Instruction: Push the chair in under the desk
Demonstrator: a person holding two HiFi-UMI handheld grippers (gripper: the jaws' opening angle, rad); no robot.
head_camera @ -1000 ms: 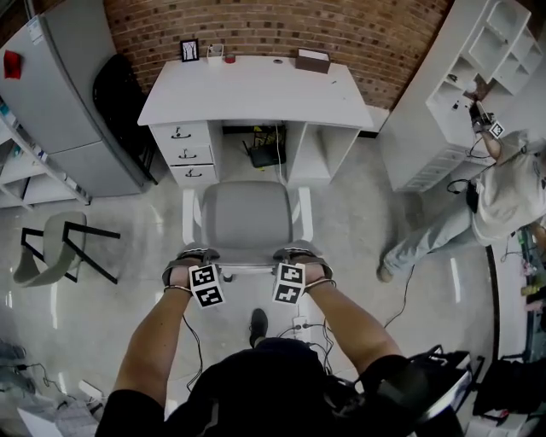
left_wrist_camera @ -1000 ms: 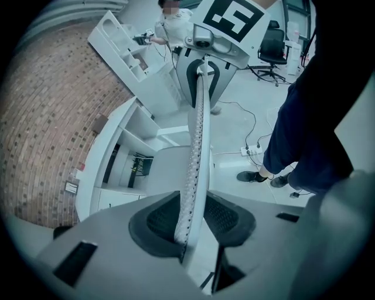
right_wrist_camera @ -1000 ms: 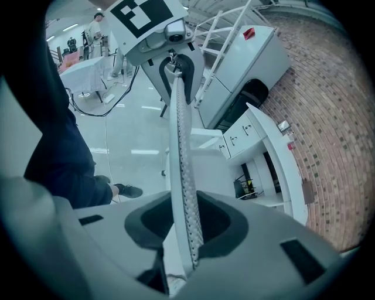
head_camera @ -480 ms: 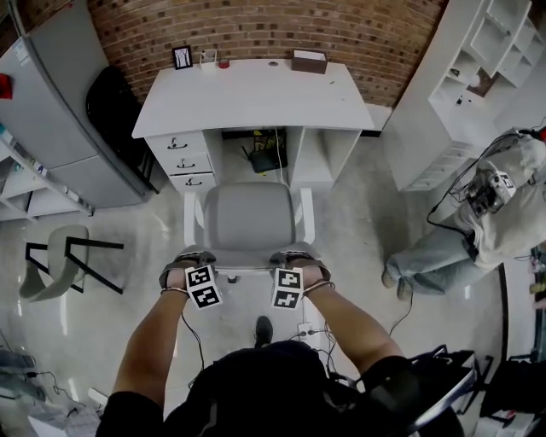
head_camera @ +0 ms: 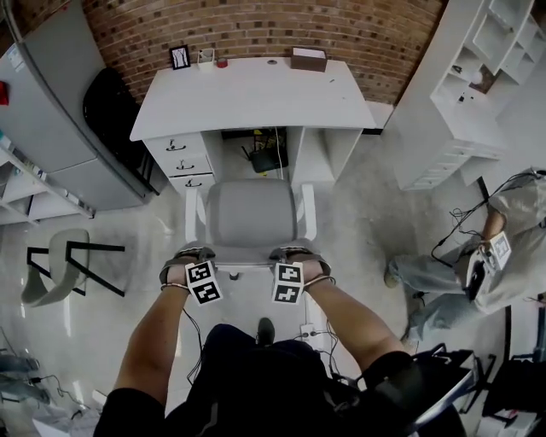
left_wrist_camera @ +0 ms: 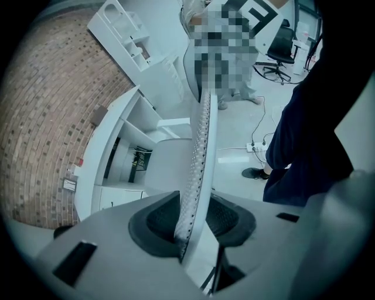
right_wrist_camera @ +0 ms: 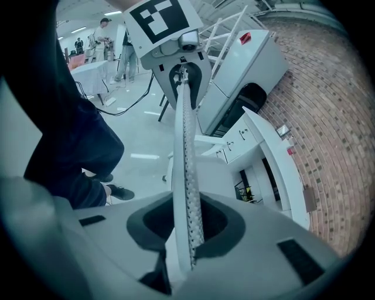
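**A:** Where is the chair [head_camera: 252,213] standing?

**B:** On the floor [head_camera: 367,222], just near of the worktop [head_camera: 256,94]. It is lined up with the opening between the drawers [head_camera: 184,154] on the left and the white side panel [head_camera: 311,154] on the right. Its grey seat lies on the near side of the worktop's front edge, not under it.

**A:** And the tongs?

**B:** Both are on the backrest [right_wrist_camera: 186,146], at the chair's near side. The left tongs [head_camera: 189,258] sit on the left part of its top rim. The right tongs [head_camera: 294,256] sit on the right part, well apart from the left.

**A:** Gripping, or only resting there?

**B:** Gripping. In the left gripper view the perforated rim runs straight between the two dark pads [left_wrist_camera: 158,218]. They press on it from both sides, with the jaws about half closed. In the right gripper view the jaws have just been closing. The rim stands between them, and they are down to a narrow gap with the pads against it.

**A:** What's on the worktop?

**B:** Along its far edge, by the brick wall [head_camera: 256,26], there is a small picture frame [head_camera: 180,57] at the left. A red thing [head_camera: 222,62] sits near it, and a brown box [head_camera: 309,59] is further right.

**A:** Anything else around?

**B:** A second chair [head_camera: 55,269] with black legs stands at the left. White shelving [head_camera: 452,102] is at the right, and another person [head_camera: 503,256] is bent over near it.
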